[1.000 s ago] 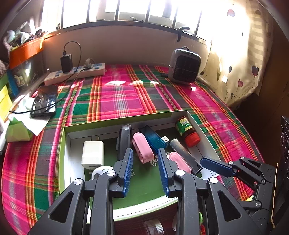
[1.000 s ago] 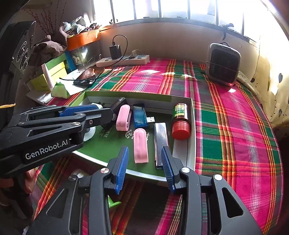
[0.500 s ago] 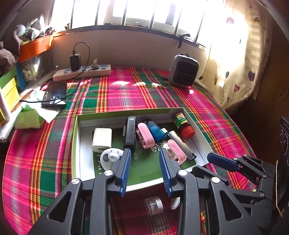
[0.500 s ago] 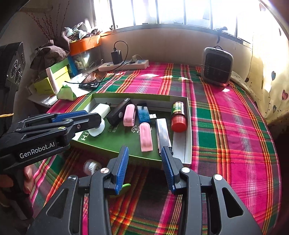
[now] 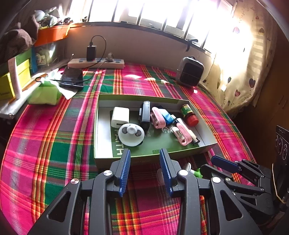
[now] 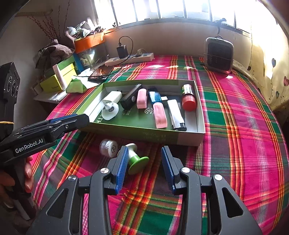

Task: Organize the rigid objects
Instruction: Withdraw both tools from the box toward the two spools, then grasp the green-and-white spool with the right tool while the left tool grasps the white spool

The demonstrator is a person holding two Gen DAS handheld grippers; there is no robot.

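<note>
sunlit barred window (image 5: 144, 12) w/ heart curtain (image 5: 240, 72), plaid cloth (image 5: 45, 144) on table.

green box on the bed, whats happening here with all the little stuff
A person is sorting small items into the green box with a handheld gripper in each hand. Both the left gripper and the right gripper are open and empty, held over the plaid cloth in front of the box. The box already holds a charger, a red-capped bottle, a lighter and more. A green-and-white knob and a small white spool lie outside it.

Black angular grippers — blue ribbed pads (image 6: 122, 169), silver screws, white "GenRobot.AI" lettering
</note>
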